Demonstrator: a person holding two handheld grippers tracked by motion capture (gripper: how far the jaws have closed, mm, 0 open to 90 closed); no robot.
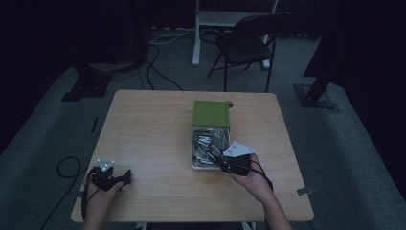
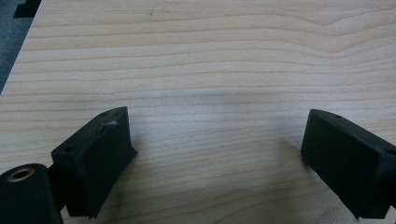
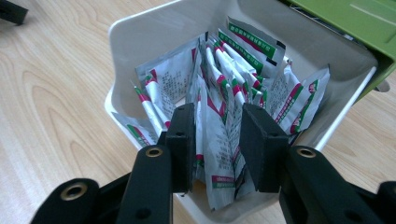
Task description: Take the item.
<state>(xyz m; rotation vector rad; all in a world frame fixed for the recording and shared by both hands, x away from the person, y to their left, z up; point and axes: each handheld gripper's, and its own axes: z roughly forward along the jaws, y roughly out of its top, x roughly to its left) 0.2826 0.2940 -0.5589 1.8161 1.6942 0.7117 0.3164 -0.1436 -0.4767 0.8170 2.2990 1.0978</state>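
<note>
A white box (image 1: 193, 143) stands at the table's middle right, its green lid (image 1: 211, 113) slid back over the far end. Several white sachets (image 1: 208, 143) with red and green print stand packed inside. My right gripper (image 1: 224, 160) is at the box's near end. In the right gripper view its jaws are partly closed, dipped into the box (image 3: 149, 32) and straddling a few sachets (image 3: 219, 84) without pinching them flat; the green lid (image 3: 355, 18) shows top right. My left gripper (image 1: 125, 176) rests low at the table's near left, wide open (image 2: 217, 149) over bare wood.
The wooden table (image 1: 143, 129) has bare room left of the box. Beyond it on the grey floor are a black folding chair (image 1: 249, 43), a white desk leg (image 1: 196, 38), cables (image 1: 163, 72) and dark stand bases (image 1: 86, 88).
</note>
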